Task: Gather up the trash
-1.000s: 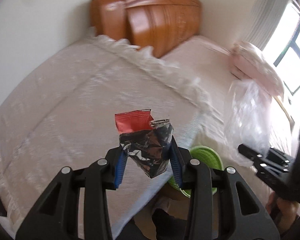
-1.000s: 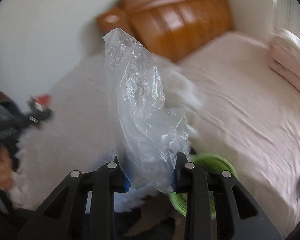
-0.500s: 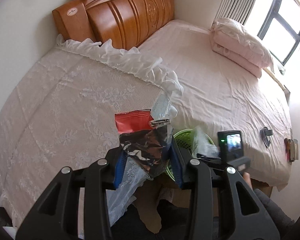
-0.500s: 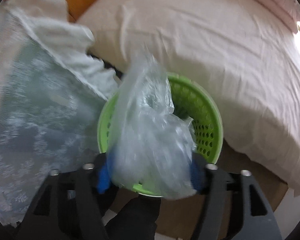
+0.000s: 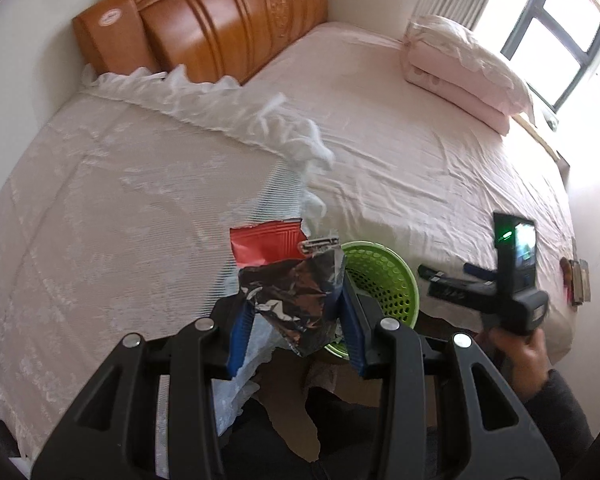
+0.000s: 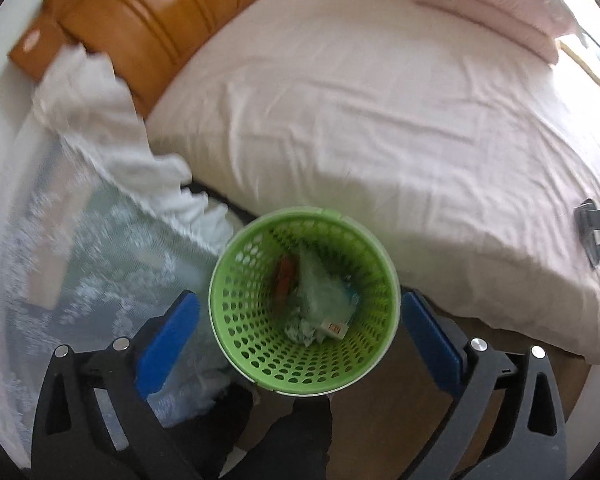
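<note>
My left gripper (image 5: 296,316) is shut on a crumpled red and dark foil snack wrapper (image 5: 288,280), held above the floor just left of the green mesh trash basket (image 5: 384,280). My right gripper (image 6: 300,328) is open and empty, straight above the basket (image 6: 260,344). The clear plastic bag (image 6: 320,300) lies inside the basket with other scraps. The right gripper also shows in the left wrist view (image 5: 432,276), beyond the basket.
A lace-covered table (image 5: 120,200) lies to the left and a pink bed (image 5: 420,152) to the right, with the basket on the floor between them. A wooden headboard (image 5: 228,24) and folded pink bedding (image 5: 460,68) stand at the back.
My right gripper swung down over the basket, opened and dropped the clear plastic bag into it. My left gripper kept hold of the wrapper and moved slightly toward the basket.
</note>
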`<state>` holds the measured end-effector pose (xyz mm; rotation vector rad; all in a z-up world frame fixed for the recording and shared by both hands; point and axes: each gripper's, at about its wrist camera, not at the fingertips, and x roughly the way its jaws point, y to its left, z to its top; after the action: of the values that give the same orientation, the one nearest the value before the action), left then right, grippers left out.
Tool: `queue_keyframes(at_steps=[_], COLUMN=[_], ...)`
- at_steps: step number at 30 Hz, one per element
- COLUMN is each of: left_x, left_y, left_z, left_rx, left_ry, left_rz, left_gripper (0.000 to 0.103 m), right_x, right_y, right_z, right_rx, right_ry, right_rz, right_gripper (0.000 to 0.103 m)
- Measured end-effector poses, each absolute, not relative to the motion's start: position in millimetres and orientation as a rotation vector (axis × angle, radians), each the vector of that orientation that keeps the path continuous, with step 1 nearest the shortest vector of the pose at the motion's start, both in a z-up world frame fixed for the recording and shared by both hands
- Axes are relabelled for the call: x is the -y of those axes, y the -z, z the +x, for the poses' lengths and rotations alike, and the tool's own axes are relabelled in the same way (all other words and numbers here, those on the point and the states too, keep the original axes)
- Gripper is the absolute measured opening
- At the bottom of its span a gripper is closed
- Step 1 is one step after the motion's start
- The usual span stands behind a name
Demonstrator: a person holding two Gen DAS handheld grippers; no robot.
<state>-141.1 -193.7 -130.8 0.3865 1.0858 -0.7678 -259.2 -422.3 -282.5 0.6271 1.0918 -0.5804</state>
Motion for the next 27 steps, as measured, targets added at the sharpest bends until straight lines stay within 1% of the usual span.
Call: queue_keyframes(at_steps=[4,6,10,14,16,18,20,22,23,25,27], left_x=[214,229,272,312,331,346,353,359,359,358,356], left_y=[139,153,209,269,300,329,346,356,358,353,345], left_z=[-151,-156,-166,-183,-193,-202,-209,-217,-218,-222,-222], left_rx=[-1.092,-1.098,-1.151,-1.228,-1.271,-1.316,-1.34,-1.361,-1.367,-1.366,-1.362], left_ry=[0.812,0.841,0.882,0.932,0.956,0.956,0.954,0.95,0.953,0.96,0.967], left_rz=[0.424,0.46,0.546,0.629,0.668,0.701,0.726,0.752,0.754,0.742,0.733], left_gripper=[0.039,0.039,0.039,0.039,0.044,0.067,0.074,0.078,0.083,0.084,0.09], right_x=[427,430,433,440,442,445,446,447,449,452,454], right_y=[255,238,205,183,179,179,181,186,190,197,204], right_z=[-273,-281,-299,-317,-327,-340,-350,-359,-363,-368,-371], right_rx=[-1.031,-0.986,-0.909,-0.888,-0.89,-0.896,-0.899,-0.904,-0.911,-0.919,-0.924], right_ry=[0.604,0.615,0.651,0.686,0.706,0.724,0.739,0.754,0.765,0.773,0.777], right_rz=[0.633,0.639,0.631,0.591,0.577,0.582,0.595,0.607,0.619,0.645,0.666], right_gripper=[0.1,0.1,0.1,0.101,0.1,0.1,0.1,0.1,0.1,0.1,0.1])
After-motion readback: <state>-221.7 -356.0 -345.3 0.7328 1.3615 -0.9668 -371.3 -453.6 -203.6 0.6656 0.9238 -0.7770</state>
